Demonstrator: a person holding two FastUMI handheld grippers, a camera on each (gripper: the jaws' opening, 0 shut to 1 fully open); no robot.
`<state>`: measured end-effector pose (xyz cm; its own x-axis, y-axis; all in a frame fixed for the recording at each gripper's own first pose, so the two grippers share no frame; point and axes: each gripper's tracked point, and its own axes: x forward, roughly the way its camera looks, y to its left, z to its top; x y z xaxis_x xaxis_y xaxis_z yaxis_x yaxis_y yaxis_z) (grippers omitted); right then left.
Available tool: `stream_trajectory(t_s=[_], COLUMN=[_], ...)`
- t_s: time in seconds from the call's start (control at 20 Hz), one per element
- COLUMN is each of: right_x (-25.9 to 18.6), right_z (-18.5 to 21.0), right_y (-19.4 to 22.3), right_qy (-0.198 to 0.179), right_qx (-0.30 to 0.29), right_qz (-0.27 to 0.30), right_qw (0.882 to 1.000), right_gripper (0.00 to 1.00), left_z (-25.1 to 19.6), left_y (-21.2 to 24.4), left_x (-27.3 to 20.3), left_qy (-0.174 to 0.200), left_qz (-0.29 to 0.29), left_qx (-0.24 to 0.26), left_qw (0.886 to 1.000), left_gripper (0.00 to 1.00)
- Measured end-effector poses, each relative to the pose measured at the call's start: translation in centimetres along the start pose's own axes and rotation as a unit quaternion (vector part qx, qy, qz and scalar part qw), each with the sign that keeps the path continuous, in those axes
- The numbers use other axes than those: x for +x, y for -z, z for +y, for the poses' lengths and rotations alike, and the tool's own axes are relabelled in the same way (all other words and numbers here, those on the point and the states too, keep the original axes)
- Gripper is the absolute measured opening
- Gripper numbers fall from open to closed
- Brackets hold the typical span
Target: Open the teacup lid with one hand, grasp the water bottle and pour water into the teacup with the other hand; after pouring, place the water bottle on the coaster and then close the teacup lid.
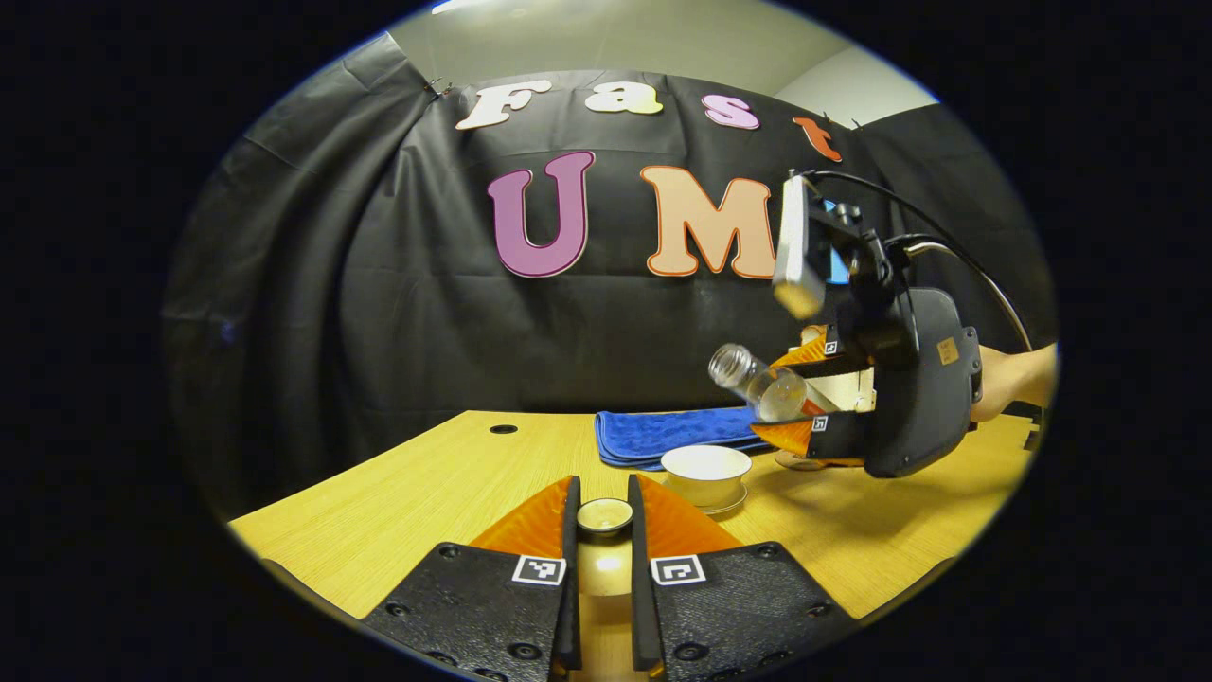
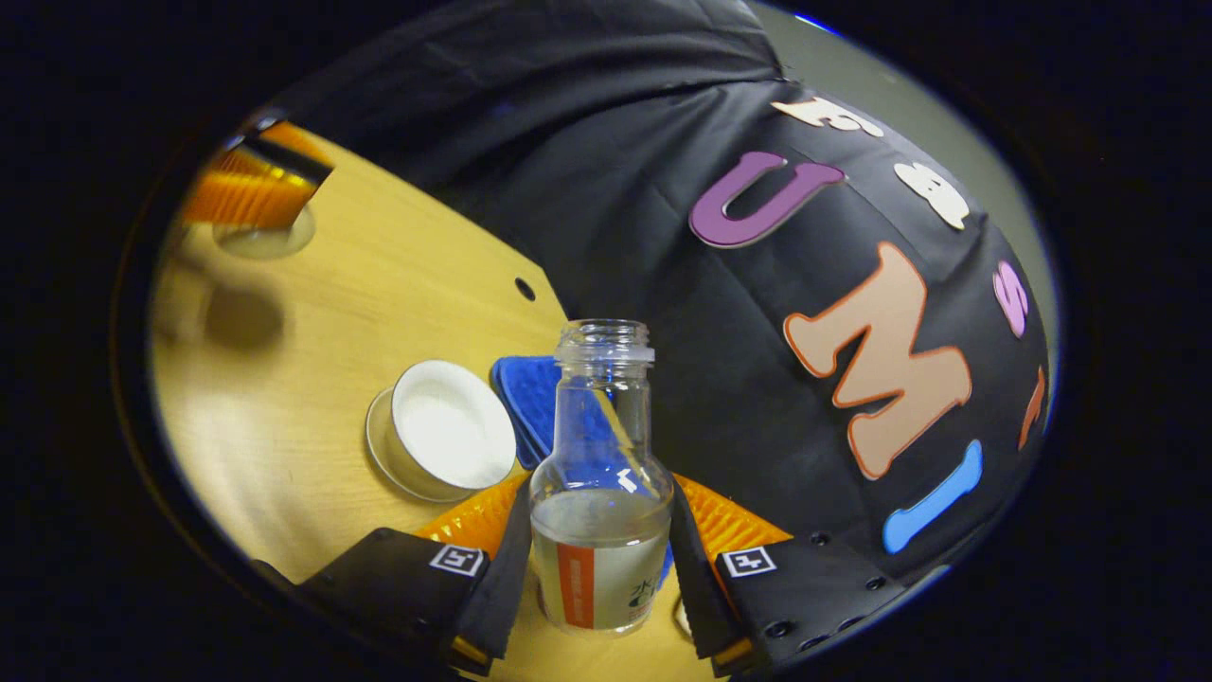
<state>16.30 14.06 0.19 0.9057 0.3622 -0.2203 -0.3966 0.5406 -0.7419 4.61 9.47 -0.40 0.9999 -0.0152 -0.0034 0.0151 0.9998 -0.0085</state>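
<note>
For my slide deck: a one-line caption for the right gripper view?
Right gripper tilts the uncapped water bottle toward the open teacup.

The counter (image 1: 407, 493) is of light wood with a fine grain, and near its back edge there is a small dark round hole (image 1: 503, 429). A blue folded cloth (image 1: 663, 436) lies flat on it, close to the black wall. Just in front of the cloth stands a white teacup (image 1: 705, 471) on a small saucer (image 1: 727, 505), open at the top. The cup and the cloth are very near, but I cannot tell if they touch.
</note>
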Motion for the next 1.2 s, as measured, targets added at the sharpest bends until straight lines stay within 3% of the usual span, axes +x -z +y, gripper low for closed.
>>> stream_trajectory(t_s=[0.2,0.45,0.6,0.7,1.2], right_x=[-0.5,1.8,1.1,1.5,2.7], right_z=[-3.5,-7.2,-8.4,-8.1,-8.4], right_y=[-0.1,4.4,6.6,8.0,10.2], right_qy=[0.022,0.088,0.125,0.127,0.16], right_qx=[0.17,0.309,0.344,0.369,0.424], right_qz=[-0.025,-0.027,-0.033,-0.028,-0.025], right_qw=[0.985,0.947,0.93,0.92,0.891], right_gripper=[0.74,0.75,0.75,0.75,0.75], left_z=[0.1,0.1,0.2,0.2,0.3], left_y=[0.1,0.1,0.1,0.1,0.1], left_x=[0.1,0.1,0.0,0.0,-0.1], left_qy=[-0.002,-0.003,-0.004,-0.005,-0.006], left_qz=[0.0,0.0,0.0,0.0,0.0], left_qx=[0.0,0.0,0.0,0.0,0.0], left_qw=[1.0,1.0,1.0,1.0,1.0], left_gripper=[0.18,0.18,0.18,0.18,0.18])
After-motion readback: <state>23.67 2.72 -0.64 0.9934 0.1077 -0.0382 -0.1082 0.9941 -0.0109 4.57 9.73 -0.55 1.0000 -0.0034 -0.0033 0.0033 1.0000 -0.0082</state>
